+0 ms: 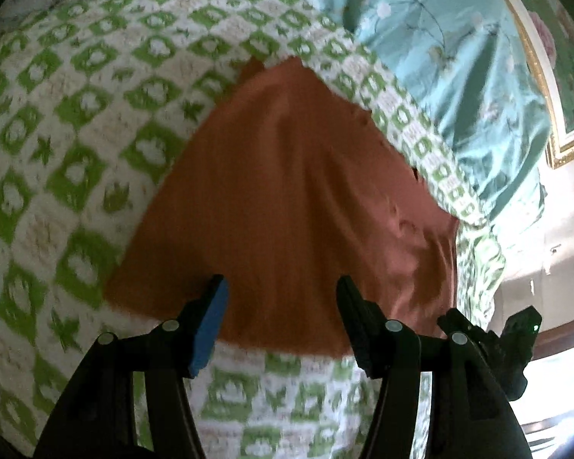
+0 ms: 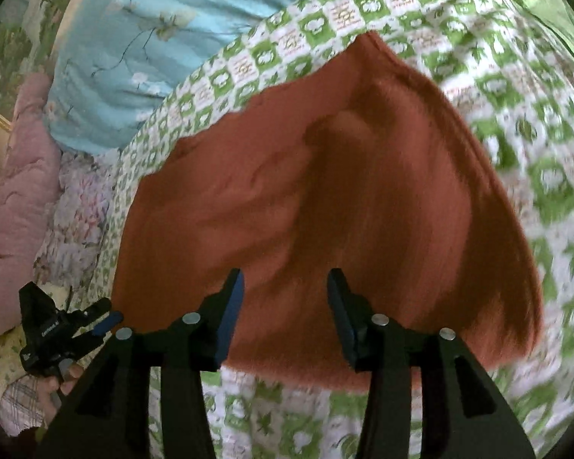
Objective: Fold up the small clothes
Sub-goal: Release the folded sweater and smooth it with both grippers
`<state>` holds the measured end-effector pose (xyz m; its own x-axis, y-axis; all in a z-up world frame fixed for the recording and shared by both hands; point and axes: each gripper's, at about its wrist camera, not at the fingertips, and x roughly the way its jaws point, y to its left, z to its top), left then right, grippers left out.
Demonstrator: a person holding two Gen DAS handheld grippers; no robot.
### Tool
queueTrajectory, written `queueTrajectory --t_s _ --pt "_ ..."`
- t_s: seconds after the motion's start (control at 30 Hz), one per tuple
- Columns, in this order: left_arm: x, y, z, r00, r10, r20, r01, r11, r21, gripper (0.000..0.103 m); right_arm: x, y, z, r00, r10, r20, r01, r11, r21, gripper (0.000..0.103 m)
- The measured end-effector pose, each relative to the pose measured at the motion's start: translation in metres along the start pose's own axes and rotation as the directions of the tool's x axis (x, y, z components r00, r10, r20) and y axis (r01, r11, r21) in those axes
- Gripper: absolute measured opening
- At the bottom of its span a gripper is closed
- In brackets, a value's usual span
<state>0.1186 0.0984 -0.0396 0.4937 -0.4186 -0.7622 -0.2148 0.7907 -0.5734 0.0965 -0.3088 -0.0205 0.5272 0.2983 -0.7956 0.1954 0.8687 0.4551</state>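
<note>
Rust-orange garment (image 1: 287, 199) lying flat on green-and-white checked bedspread (image 1: 76, 134), left claw (image 1: 281, 287) and right claw (image 2: 285, 279) both gaping, empty, above garment's near edge, turquoise quilt (image 1: 440, 57) beyond garment

both views are smeared by motion blur, so the weave and seams of the rust-orange garment (image 1: 287, 191) cannot be read, nor can what kind of garment it is. its near hem sits partly behind the left gripper (image 1: 281, 290) in the left view and behind the right gripper (image 2: 285, 283) in the right view. the green-and-white bedcover (image 1: 76, 134) and the blue floral quilt (image 2: 141, 38) run off the frame edges. a hand (image 2: 55, 384) at the near left is mostly hidden.
</note>
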Motion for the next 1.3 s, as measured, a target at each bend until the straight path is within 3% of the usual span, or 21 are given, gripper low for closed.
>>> queueTrajectory --t_s 0.1,0.33,0.57,0.93,1.03,1.1,1.17,1.3 --pt "0.003 0.003 -0.014 1.000 -0.005 -0.024 0.004 1.000 -0.022 0.065 -0.003 0.003 -0.010 1.000 0.011 -0.007 -0.011 1.000 0.012 0.050" --pt "0.012 0.023 -0.030 0.998 -0.013 -0.062 0.006 0.994 -0.113 0.065 -0.008 0.010 -0.024 0.999 0.018 -0.029 -0.017 1.000 0.007 0.052" --pt "0.013 0.050 -0.028 1.000 -0.025 -0.018 0.021 0.976 -0.215 0.067 -0.005 0.022 -0.024 0.998 0.022 -0.062 -0.024 0.999 -0.031 0.053" --pt "0.022 0.050 0.000 0.995 0.038 0.088 -0.016 0.970 -0.241 0.069 -0.005 0.018 -0.014 0.997 0.047 -0.061 -0.049 0.998 -0.045 0.053" --pt "0.022 0.044 0.007 0.991 0.073 0.115 -0.045 0.972 -0.230 0.063 -0.002 0.011 -0.011 0.996 0.051 -0.072 -0.054 0.998 -0.040 0.053" --pt "0.022 0.039 0.012 0.987 0.093 0.130 -0.064 0.976 -0.210 0.034 -0.002 0.006 -0.009 0.996 0.051 -0.071 -0.054 0.998 -0.036 0.053" --pt "0.020 0.029 0.017 0.986 0.095 0.137 -0.072 0.983 -0.168 0.020 -0.004 -0.001 -0.005 0.997 0.050 -0.061 -0.052 0.998 -0.037 0.053" --pt "0.008 -0.022 0.019 0.978 0.101 0.182 -0.105 0.994 0.013 0.014 -0.007 -0.013 0.004 0.997 0.057 -0.057 -0.059 0.998 -0.030 0.053"
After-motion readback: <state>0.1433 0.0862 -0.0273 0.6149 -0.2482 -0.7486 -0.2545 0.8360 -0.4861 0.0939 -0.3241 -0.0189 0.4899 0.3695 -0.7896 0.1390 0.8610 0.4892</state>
